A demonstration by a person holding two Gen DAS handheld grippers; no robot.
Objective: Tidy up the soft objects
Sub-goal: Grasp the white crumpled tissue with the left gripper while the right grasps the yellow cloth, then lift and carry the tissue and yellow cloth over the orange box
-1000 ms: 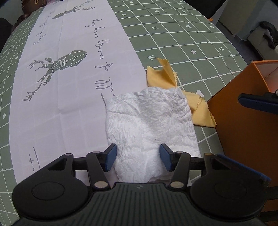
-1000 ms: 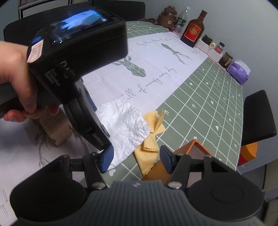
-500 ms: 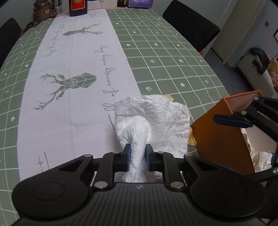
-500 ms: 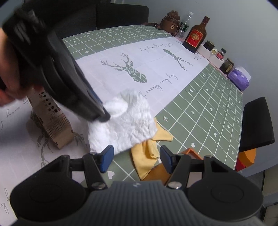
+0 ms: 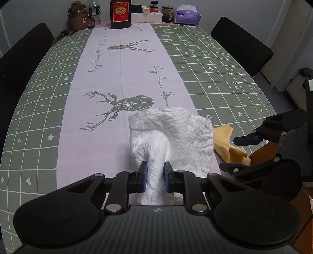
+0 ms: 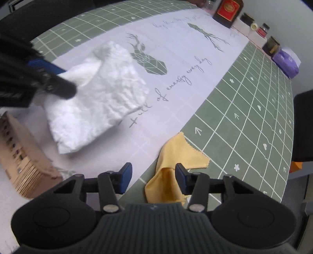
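Observation:
My left gripper (image 5: 154,176) is shut on a crumpled white tissue (image 5: 172,136) and holds it lifted above the table runner. The tissue also hangs in the air in the right wrist view (image 6: 97,101), pinched by the left gripper (image 6: 58,78) at the left. A yellow cloth (image 6: 176,168) lies folded on the green tablecloth, and shows behind the tissue in the left wrist view (image 5: 227,144). My right gripper (image 6: 152,177) is open and empty, just above the near end of the yellow cloth. It also shows at the right of the left wrist view (image 5: 236,154).
An orange box (image 5: 260,156) stands at the right, behind the right gripper. A wooden block holder (image 6: 21,164) stands at the left. Bottles, jars and a purple tissue pack (image 5: 187,16) line the table's far end. Black chairs (image 5: 240,43) flank the table.
My left gripper closed on the white tissue and lifted it off the table, uncovering the yellow cloth. My right gripper moved down toward the yellow cloth, still open.

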